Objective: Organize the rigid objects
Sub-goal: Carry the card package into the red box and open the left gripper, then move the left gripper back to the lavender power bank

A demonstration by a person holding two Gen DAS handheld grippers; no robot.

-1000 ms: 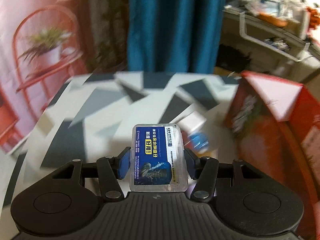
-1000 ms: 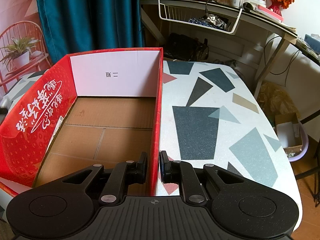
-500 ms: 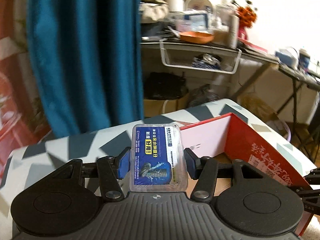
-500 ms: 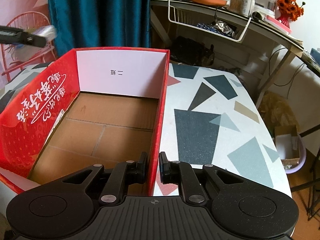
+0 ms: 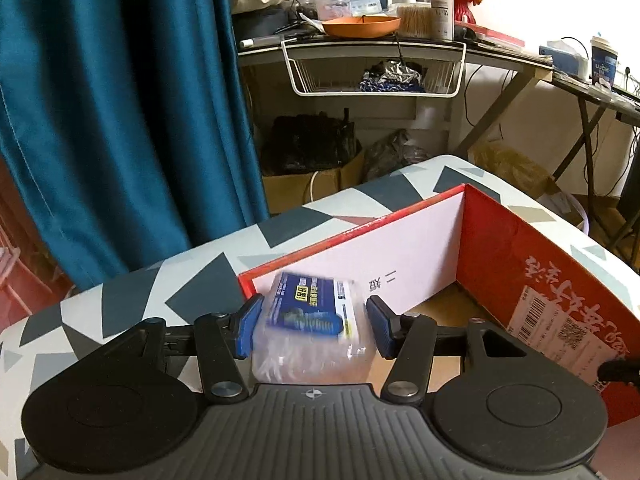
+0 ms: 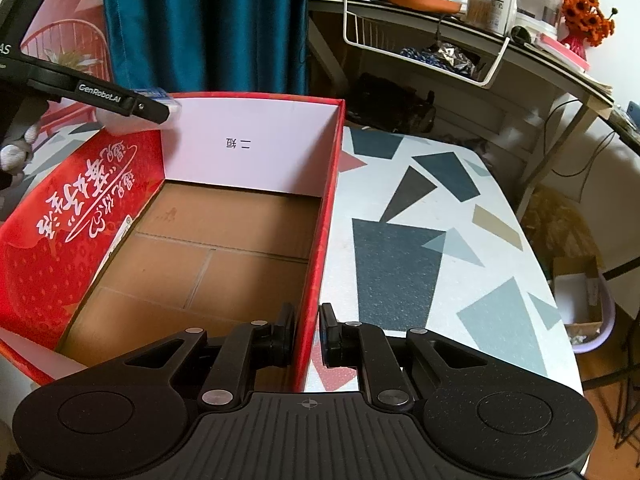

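A clear plastic case with a blue label sits between the fingers of my left gripper, tilted forward and blurred; the jaws stand wider than the case, with gaps on both sides. It hangs over the far left corner of the open red cardboard box. In the right wrist view the left gripper and the case show above the box's far left corner. My right gripper is shut on the box's right wall. The box floor is bare cardboard.
The box stands on a table with a grey, teal and red triangle pattern. A blue curtain hangs behind. A cluttered desk with a white wire basket stands beyond the table. A purple bin is on the floor at right.
My left gripper has moved over the box's far corner and its jaws have opened. The case has tipped forward from upright. The right gripper keeps its hold on the box wall.
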